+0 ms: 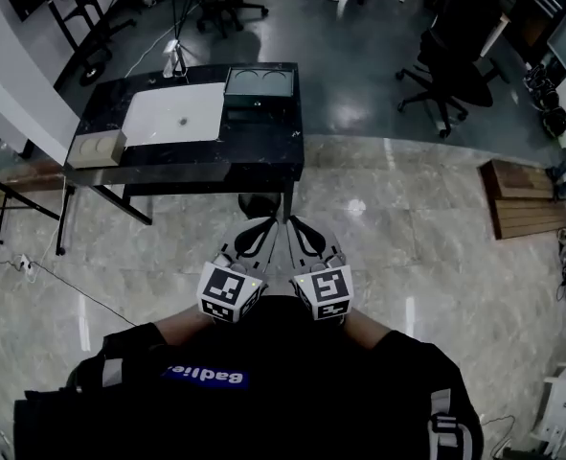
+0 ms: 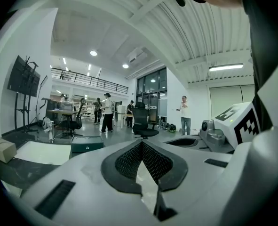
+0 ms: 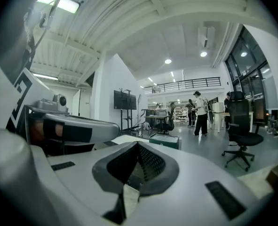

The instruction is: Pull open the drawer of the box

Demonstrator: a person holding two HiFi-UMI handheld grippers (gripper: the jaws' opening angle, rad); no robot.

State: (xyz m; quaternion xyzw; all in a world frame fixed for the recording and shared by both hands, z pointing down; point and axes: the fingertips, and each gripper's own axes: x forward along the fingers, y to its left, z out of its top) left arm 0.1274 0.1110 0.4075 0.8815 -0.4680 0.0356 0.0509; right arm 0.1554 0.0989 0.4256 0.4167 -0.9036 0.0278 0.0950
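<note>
Two held close at the chest, side by side: left gripper and right gripper. Found each claw pressed together, pinching nothing. Spotted green box on table's far right corner, just beside white mat — well apart from both grippers. Saw square markers on the cubes — no words. Could not read the blue chest label.

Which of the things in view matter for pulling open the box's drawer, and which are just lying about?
For the job:
- green box
- left gripper, shut, empty
- right gripper, shut, empty

Lying about:
- white board
- beige box
- office chair
- wooden planks
</note>
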